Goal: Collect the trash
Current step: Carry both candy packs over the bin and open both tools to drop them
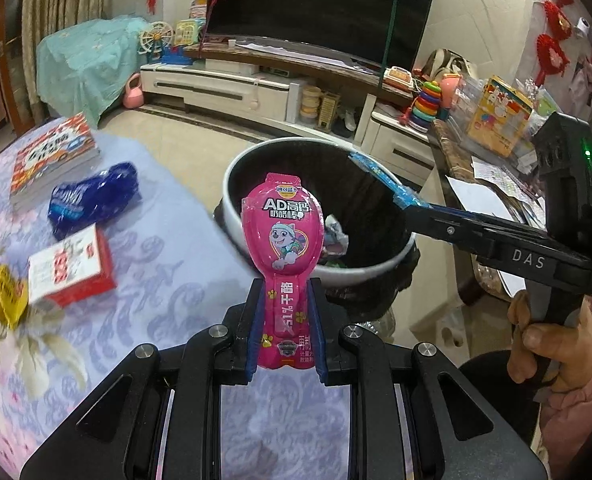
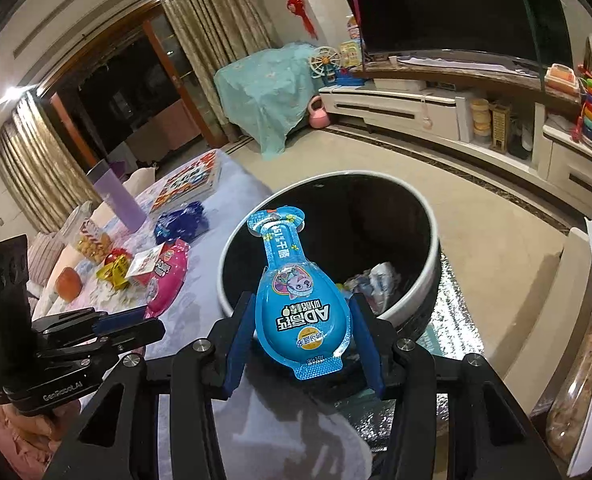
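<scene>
On the far left, the bench point(image 1: 175, 312), covered in a lilac floral cloth, carries what is not in hand: a stack of picture books point(image 1: 53, 160), a crumpled dark blue plastic packet point(image 1: 95, 198), a small red and white carton point(image 1: 71, 268) and some yellow wrappers point(image 1: 1, 296). They lie scattered and well apart from the bin, so each one probably needs its own trip.

The left gripper point(image 1: 287, 300) comes next. Its jaws are clenched on the narrow handle end of a pink spoon-shaped plastic snack wrapper point(image 1: 281, 236), which stands upright with its broad printed head in front of the bin. Gripping the slim neck likely gives the pads a firm hold on stiff film and leaves the wide part free to fall clear once the grip eases.

Just beyond is the round black bin with a pale rim point(image 1: 255, 152), lined dark inside and already holding crumpled paper scraps. It stands on the floor just beside the bench edge, near enough for both grippers to reach it.

On the right, the right gripper point(image 2: 302, 340) holds a blue wrapper of the same spoon shape point(image 2: 300, 300), its jaws grasping the broad bulb so that they stand wider than the left pair. The thin neck points forward over the bin's rim. A hand point(image 1: 536, 336) in a pink sleeve grips the handle. Both pieces look ready to drop.
</scene>
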{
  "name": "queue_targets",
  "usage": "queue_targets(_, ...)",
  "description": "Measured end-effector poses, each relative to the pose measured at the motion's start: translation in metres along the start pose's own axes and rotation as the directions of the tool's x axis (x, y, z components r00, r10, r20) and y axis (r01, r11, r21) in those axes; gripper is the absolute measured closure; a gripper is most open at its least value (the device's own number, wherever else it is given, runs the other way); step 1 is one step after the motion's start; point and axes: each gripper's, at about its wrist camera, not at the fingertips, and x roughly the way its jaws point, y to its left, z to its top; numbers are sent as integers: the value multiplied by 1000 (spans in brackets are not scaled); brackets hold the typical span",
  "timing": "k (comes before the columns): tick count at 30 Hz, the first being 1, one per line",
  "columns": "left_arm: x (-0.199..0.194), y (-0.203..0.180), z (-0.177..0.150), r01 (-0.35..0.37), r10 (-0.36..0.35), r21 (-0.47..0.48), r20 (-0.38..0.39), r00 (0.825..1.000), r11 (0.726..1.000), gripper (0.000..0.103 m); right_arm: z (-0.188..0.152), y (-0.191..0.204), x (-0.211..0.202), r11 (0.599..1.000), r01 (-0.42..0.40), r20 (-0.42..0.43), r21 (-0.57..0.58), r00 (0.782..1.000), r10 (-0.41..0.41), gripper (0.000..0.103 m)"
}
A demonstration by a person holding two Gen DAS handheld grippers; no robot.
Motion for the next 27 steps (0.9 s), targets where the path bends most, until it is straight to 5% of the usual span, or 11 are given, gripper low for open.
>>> queue_targets(27, 47, -16, 41, -22, 25, 63, -43, 999, 998, 84, 32, -32, 32, 999, 28, -27, 41, 999, -27, 55)
